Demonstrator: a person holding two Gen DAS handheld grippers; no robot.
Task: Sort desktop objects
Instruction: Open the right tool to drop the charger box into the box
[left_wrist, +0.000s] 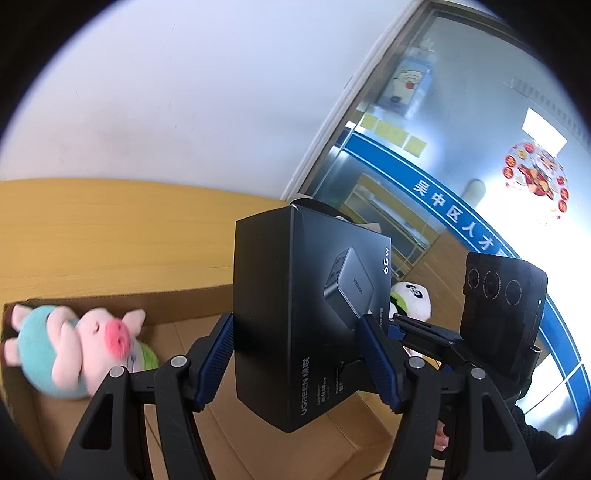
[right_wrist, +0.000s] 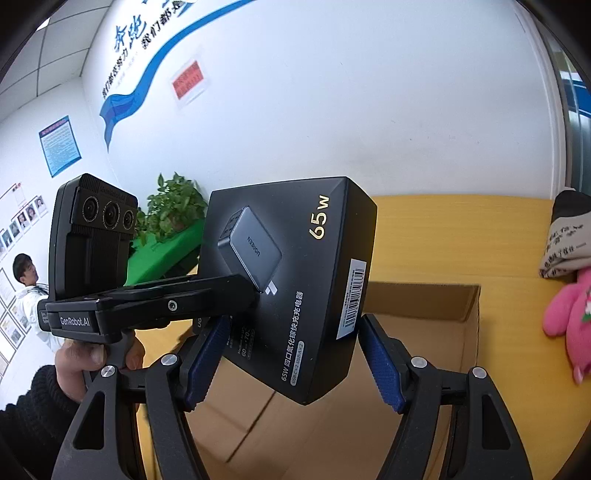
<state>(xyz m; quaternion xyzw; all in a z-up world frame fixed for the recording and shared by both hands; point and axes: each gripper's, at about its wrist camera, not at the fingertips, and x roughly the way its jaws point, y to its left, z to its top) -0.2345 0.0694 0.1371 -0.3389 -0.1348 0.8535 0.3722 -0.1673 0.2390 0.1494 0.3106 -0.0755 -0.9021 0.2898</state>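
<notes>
A black charger box (left_wrist: 295, 295) marked 65W hangs tilted in the air above an open cardboard carton (left_wrist: 110, 299). My left gripper (left_wrist: 295, 321) is shut on it, blue pads (left_wrist: 218, 350) pressing its two sides. My right gripper (right_wrist: 293, 321) is shut on the same charger box (right_wrist: 295, 266) from the other side. In the right wrist view the left gripper (right_wrist: 240, 288) reaches the box face from the left, a hand (right_wrist: 77, 362) on its handle. The right gripper's fingers (left_wrist: 406, 326) show behind the box in the left wrist view.
A pink pig plush (left_wrist: 74, 343) in a teal outfit lies in the carton's left corner. A white and green plush (left_wrist: 413, 299) sits behind the box. A pink plush (right_wrist: 569, 317) and a printed cloth (right_wrist: 565, 240) lie on the wooden table (right_wrist: 461, 229) beside the carton (right_wrist: 424, 299). A person (right_wrist: 26, 273) stands far off.
</notes>
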